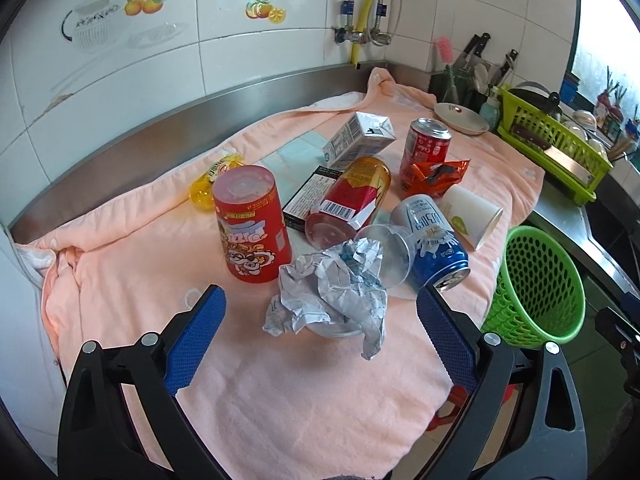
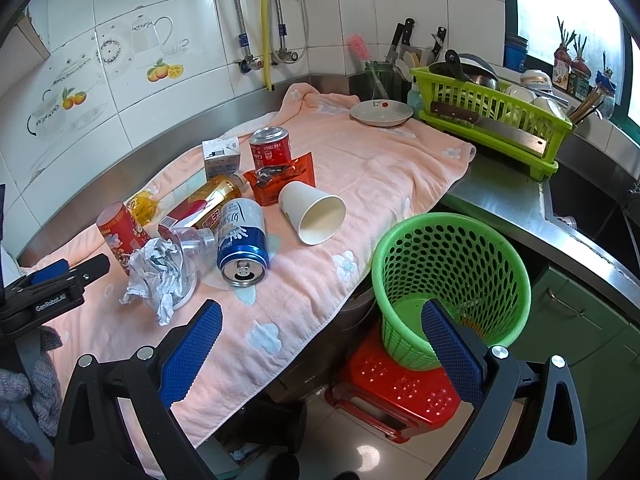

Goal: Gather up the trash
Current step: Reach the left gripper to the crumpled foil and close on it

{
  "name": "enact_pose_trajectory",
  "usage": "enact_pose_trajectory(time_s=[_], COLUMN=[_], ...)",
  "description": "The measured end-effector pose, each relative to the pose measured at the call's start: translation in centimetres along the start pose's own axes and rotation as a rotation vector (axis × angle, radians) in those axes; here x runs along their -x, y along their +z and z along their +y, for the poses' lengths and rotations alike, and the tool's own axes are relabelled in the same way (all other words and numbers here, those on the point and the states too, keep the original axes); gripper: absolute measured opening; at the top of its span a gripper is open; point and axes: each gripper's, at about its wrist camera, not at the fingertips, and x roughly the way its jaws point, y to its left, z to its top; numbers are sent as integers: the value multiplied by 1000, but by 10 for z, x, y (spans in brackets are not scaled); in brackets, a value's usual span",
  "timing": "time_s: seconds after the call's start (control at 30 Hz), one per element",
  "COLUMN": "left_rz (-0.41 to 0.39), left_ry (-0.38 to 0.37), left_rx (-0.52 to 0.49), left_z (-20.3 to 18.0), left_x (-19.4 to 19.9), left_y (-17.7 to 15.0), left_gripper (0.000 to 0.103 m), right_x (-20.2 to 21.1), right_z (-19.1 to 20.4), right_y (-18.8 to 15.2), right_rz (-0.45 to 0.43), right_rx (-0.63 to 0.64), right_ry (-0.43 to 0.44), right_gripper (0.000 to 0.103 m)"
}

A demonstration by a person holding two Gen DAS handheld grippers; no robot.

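Trash lies on a pink towel (image 1: 280, 400): crumpled paper (image 1: 332, 292), a clear plastic cup (image 1: 390, 256), a blue can (image 1: 434, 246), a white paper cup (image 1: 474, 216), a red tub (image 1: 250, 226), a gold-red can (image 1: 352, 196), a red cola can (image 1: 426, 144), an orange wrapper (image 1: 436, 176) and a milk carton (image 1: 360, 136). A green basket (image 2: 448, 280) stands on a red stool (image 2: 400, 388) beside the counter. My left gripper (image 1: 320, 332) is open, just short of the paper. My right gripper (image 2: 320, 344) is open and empty over the towel's edge.
A green dish rack (image 2: 492, 120) with a cleaver, a plate (image 2: 382, 114), a knife block and a sink (image 2: 592, 208) are at the right. A steel backsplash and tiled wall bound the counter behind. A yellow wrapper (image 1: 216, 184) lies at the back left.
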Motion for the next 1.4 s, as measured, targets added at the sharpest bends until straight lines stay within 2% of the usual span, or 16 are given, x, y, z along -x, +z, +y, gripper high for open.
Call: enact_pose_trajectory(time_s=[0.1, 0.23, 0.43, 0.7, 0.87, 1.03, 1.13, 1.2, 1.4], left_rz=[21, 58, 107, 159, 180, 184, 184, 184, 175], left_ry=[-23, -78, -88, -59, -83, -73, -70, -79, -101], left_rx=[-7, -18, 21, 41, 39, 32, 41, 42, 44], left_z=[0, -2, -1, -2, -7, -9, -7, -5, -1], left_x=[-12, -34, -66, -100, -110, -116, -118, -117, -109], left_y=[0, 1, 7, 7, 7, 4, 2, 3, -1], left_gripper=[86, 85, 82, 78, 78, 78, 69, 57, 46], right_x=[-3, -9, -18, -24, -27, -29, -28, -29, -32], right_z=[3, 3, 5, 10, 11, 12, 11, 11, 14], right_y=[0, -3, -4, -3, -4, -5, -6, -7, -6], right_rz=[7, 23, 48, 61, 71, 78, 80, 81, 87], right_rx=[0, -6, -13, 2, 10, 13, 11, 9, 8], right_ry=[2, 3, 4, 10, 4, 8, 17, 23, 61], right_gripper=[97, 97, 97, 97, 97, 97, 97, 97, 96])
